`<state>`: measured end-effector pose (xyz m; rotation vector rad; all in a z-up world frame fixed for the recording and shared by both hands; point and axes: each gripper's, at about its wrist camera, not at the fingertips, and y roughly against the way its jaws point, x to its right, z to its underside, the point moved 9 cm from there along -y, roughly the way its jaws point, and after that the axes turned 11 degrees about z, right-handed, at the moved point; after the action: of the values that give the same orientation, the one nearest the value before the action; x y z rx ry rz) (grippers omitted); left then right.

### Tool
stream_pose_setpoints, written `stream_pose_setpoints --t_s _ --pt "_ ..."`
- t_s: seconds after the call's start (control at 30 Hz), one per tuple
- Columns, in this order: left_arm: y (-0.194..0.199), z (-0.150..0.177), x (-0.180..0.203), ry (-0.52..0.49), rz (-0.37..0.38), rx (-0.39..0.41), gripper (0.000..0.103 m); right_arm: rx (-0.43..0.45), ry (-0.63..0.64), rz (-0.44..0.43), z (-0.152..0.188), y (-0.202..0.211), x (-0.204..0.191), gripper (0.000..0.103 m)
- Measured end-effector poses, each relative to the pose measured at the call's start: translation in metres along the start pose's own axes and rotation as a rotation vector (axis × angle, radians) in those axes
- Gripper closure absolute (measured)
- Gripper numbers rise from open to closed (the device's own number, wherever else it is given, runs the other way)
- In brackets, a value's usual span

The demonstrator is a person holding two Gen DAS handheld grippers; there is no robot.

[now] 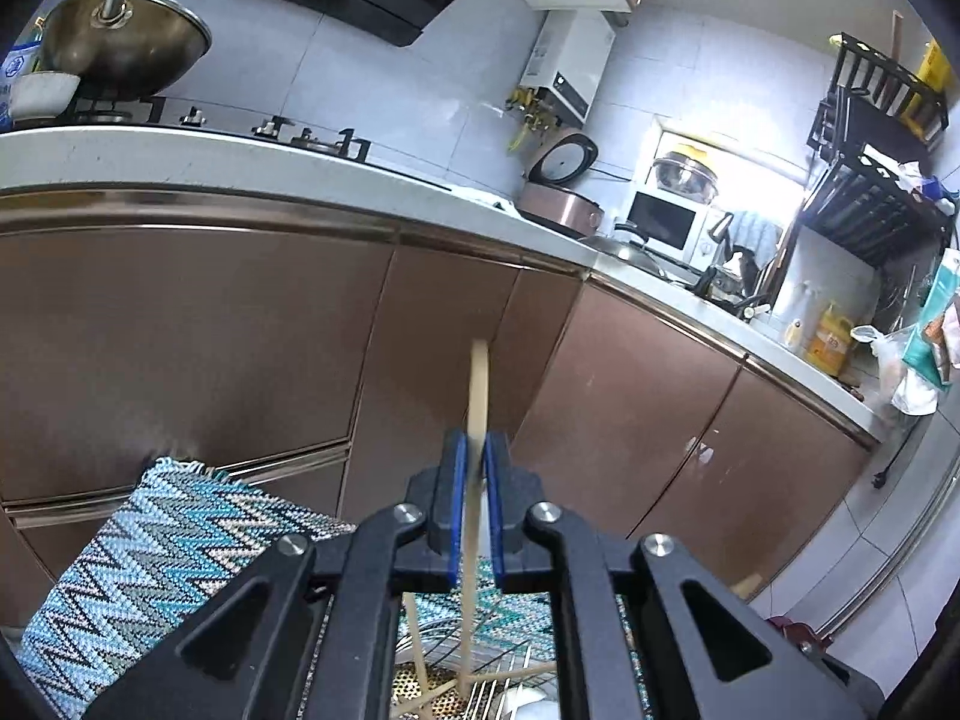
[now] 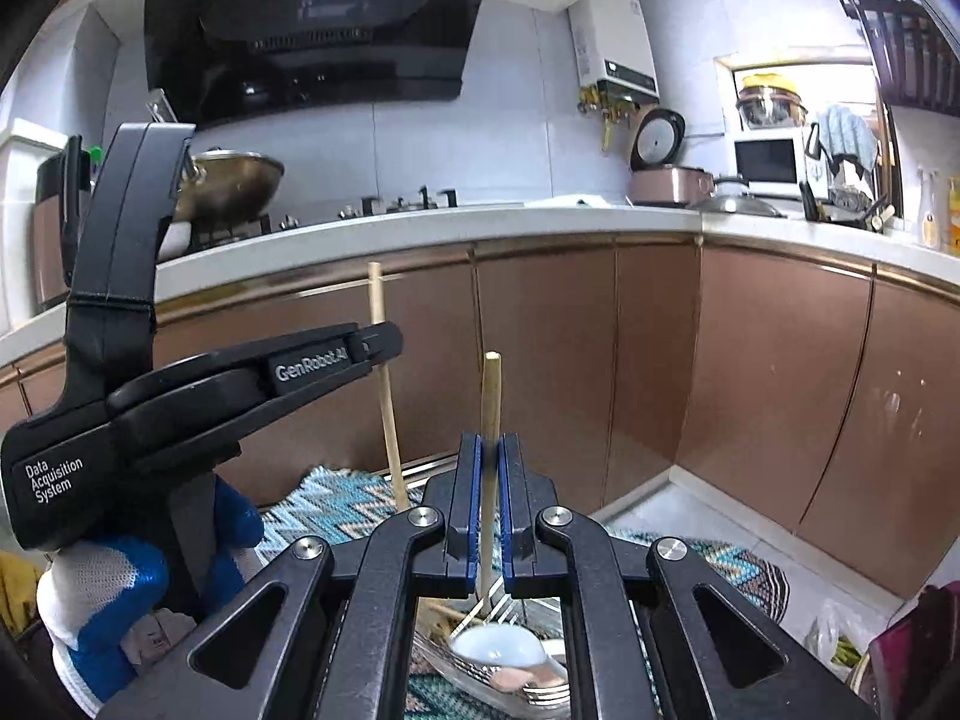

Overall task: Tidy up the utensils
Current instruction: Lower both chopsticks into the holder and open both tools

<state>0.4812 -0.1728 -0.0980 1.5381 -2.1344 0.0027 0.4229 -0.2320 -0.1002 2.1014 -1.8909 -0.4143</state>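
Both chopsticks' (image 1: 478, 396) lower ends are hidden behind claw (image 2: 491, 468) linkages.

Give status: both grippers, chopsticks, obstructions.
Left gripper shut on chopstick, upright. Right gripper shut on second chopstick. Rack below, nothing blocking.

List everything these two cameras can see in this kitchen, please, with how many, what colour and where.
Chopstick: two, pale wood, one upright in each gripper.
Woven mat: one, blue and grey zigzag, under the grippers.
Wire rack: one, metal, low between the right fingers, holding loose chopsticks.
Spoon: one, white, in the rack.
Wok: one, steel, on the stove at left.
Range hood: one, black, above the stove.
Rice cooker: one, pink, lid open, on the counter.
Microwave: one, white, far right counter.
Cabinets: brown, below the counter.
Left gripper: black, blue pads, shut on a chopstick.
Right gripper: same, shut on the other.
Gloved hand: blue and white, holding the left gripper.
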Motion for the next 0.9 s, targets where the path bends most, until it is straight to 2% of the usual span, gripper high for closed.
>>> stream_pose_setpoints --t_s 0.07,0.13,0.2,0.27,0.43,0.5,0.7,0.9 --pt "0.004 0.001 -0.002 0.003 0.002 -0.008 0.094 -0.002 -0.005 0.007 0.002 0.004 0.001 0.096" --pt "0.013 -0.002 -0.001 0.000 -0.006 -0.011 0.079 -0.001 -0.013 0.008 0.000 0.008 0.003 0.090" --pt "0.030 -0.007 0.000 0.002 -0.017 0.006 0.071 0.003 -0.023 0.014 -0.001 0.017 0.005 0.082" --pt "0.047 -0.011 0.003 -0.001 -0.020 0.020 0.070 0.005 -0.031 0.018 -0.003 0.025 0.004 0.079" --pt "0.096 -0.006 0.014 -0.076 -0.044 -0.007 0.063 0.004 -0.031 0.080 0.003 0.061 -0.002 0.062" --pt "0.119 0.000 0.017 -0.106 -0.057 -0.017 0.057 0.002 -0.024 0.117 0.007 0.076 -0.005 0.049" --pt "0.180 0.021 0.013 -0.130 -0.109 -0.049 0.055 0.027 -0.020 0.216 0.020 0.125 -0.014 0.030" --pt "0.227 0.040 0.005 -0.140 -0.162 -0.061 0.055 0.070 -0.027 0.274 0.025 0.169 -0.020 0.027"
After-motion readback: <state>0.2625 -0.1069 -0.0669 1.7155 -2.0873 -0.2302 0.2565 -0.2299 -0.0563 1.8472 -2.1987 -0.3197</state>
